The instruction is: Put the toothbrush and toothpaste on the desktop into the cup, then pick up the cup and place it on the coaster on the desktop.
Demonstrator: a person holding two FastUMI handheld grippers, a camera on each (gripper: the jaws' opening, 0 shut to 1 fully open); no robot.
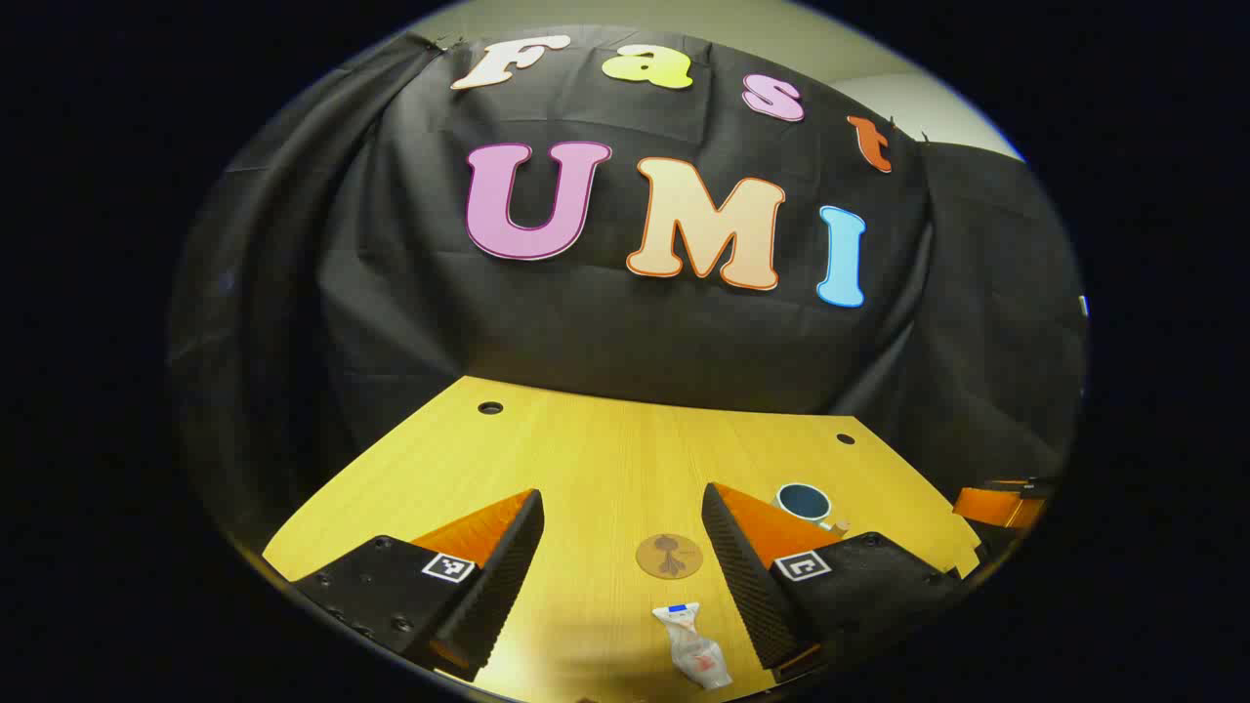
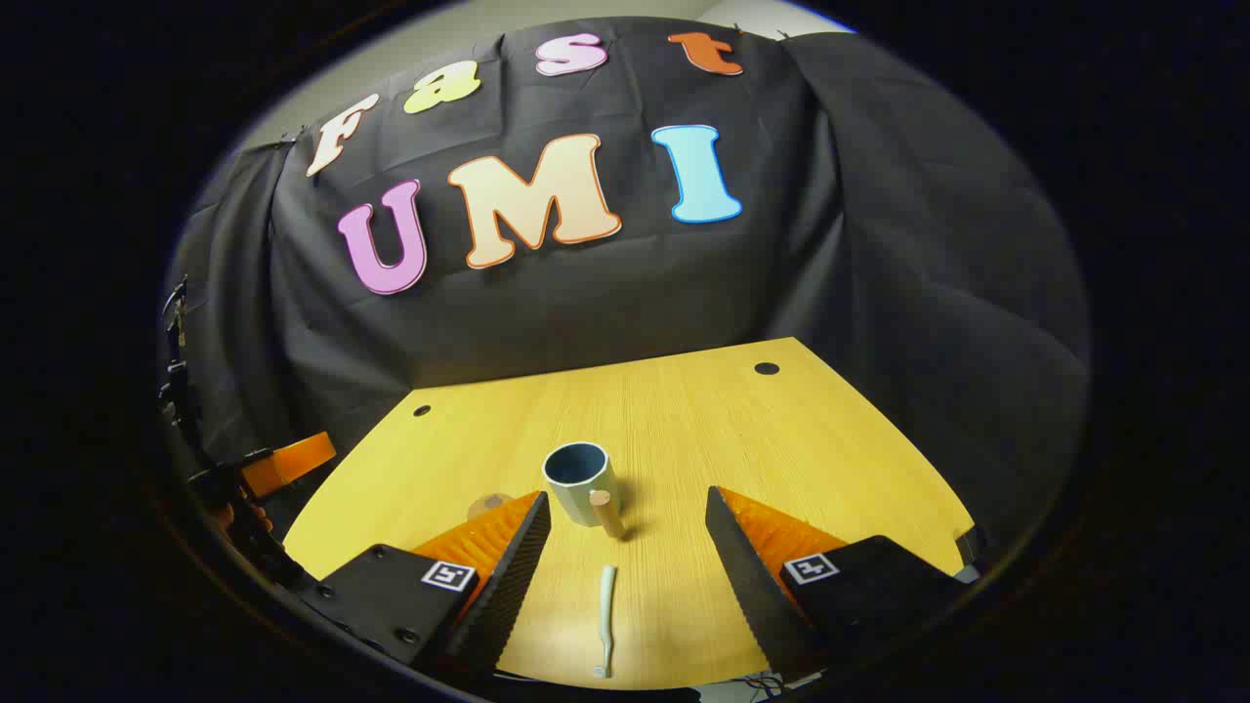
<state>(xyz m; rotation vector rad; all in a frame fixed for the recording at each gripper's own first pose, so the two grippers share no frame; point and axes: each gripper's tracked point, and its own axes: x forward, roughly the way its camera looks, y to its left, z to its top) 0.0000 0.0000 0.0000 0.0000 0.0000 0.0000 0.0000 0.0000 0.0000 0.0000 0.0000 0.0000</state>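
Here both grippers, left gripper (image 1: 621,547) and right gripper (image 2: 625,547), stood spread: toothpaste tube (image 1: 693,644) at lower centre, toothbrush (image 2: 606,620) below the cup (image 2: 581,482).

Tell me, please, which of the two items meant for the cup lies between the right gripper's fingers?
The toothbrush, slim and pale, lies before the cup; the toothpaste is a crumpled tube near the coaster.

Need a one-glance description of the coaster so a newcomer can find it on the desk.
Start at the yellow wooden desktop in the left gripper view. Between the left hand-held gripper's open fingers lies the coaster, just beyond the toothpaste and left of the cup. It is the only flat brown disc, with a dark figure printed on it.
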